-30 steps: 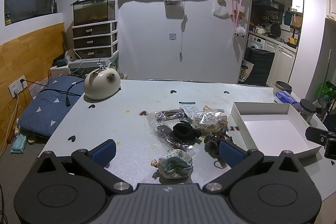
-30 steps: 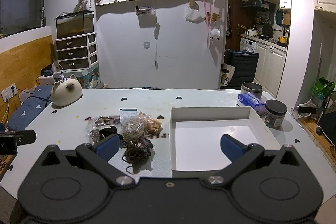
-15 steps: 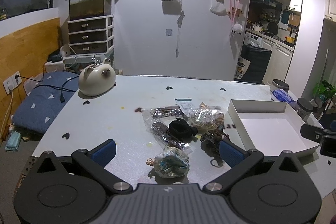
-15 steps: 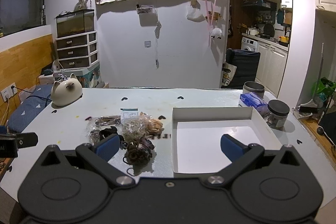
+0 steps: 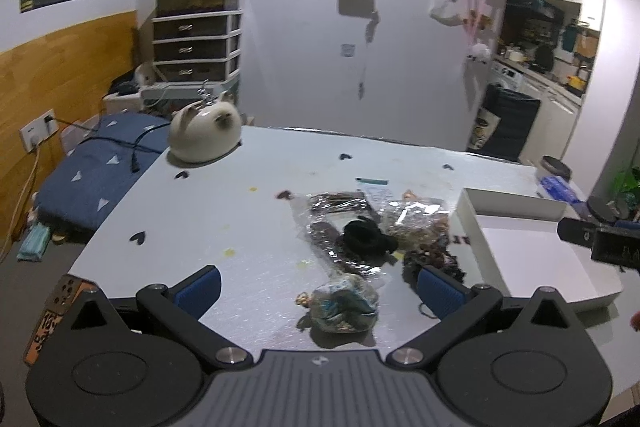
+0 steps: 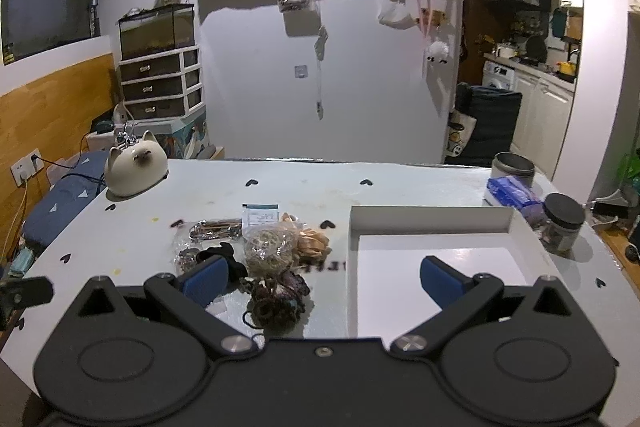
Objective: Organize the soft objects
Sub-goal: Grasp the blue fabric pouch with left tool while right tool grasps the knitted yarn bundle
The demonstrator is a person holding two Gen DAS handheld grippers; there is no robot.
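A heap of soft hair ties and scrunchies lies mid-table: a bagged blue-green scrunchie, a black scrunchie, a dark brown bunch, a bag of thin elastic bands, a tan scrunchie. An open white box stands right of the heap, with nothing inside. My left gripper is open just before the bagged scrunchie, holding nothing. My right gripper is open, straddling the brown bunch and the box's left wall. Its tip shows at the right in the left wrist view.
A cream cat-shaped pot sits at the table's far left. A dark-lidded jar, a blue packet and a grey tin stand right of the box. A blue cushion lies beyond the left edge.
The left gripper has drawn back and swung slightly left, so the heap sits further right in its view. The right gripper has hardly moved. Both stay open.
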